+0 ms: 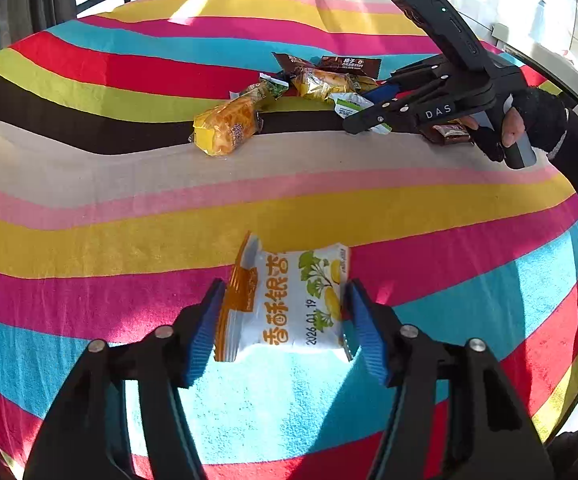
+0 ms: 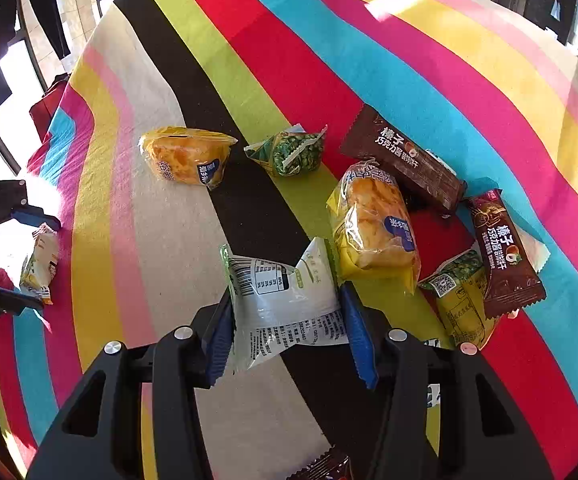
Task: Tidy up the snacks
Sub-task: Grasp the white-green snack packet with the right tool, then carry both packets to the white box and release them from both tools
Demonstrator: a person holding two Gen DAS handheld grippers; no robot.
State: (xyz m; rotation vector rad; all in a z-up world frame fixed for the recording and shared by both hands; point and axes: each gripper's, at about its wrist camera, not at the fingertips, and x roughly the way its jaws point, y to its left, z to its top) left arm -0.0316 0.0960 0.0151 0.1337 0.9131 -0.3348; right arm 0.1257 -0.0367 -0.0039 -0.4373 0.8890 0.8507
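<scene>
Left tool (image 1: 285,320): blue pads pinch a white-and-orange snack packet (image 1: 289,304) by its two side edges; the packet's far end lies on the striped cloth (image 1: 129,208) covering the counter, on the magenta and blue bands. Printed date and a yellow fruit drawing face up.

Right tool (image 2: 289,320): pads pressed onto a white-and-green snack packet (image 2: 285,300), which buckles between them. Its barcode and nutrition panel face up. It lies across the black and cream bands, at the near edge of the pile.

Left wrist view only: the right tool seen from outside, held by a gloved hand (image 1: 529,124), its fingers reaching down into the pile. The pile itself is small and crowded here, so the packets cannot be counted in this view.

Right wrist view only: the pile laid out clearly. The left tool shows at the far left edge with its packet.

Count, right wrist view, loose packets:
- yellow bread-like packets: 2, one (image 2: 187,160) apart on the cream band, one (image 2: 373,232) just beside the held packet
- brown chocolate biscuit packets: 2, one (image 2: 403,164) at the far side, one (image 2: 505,256) at the right
- green pea packets: 2, one (image 2: 293,152) on the lime band, one (image 2: 459,296) partly under the right brown packet
- a brown wrapper corner (image 2: 325,466) at the bottom edge, kind unclear
</scene>
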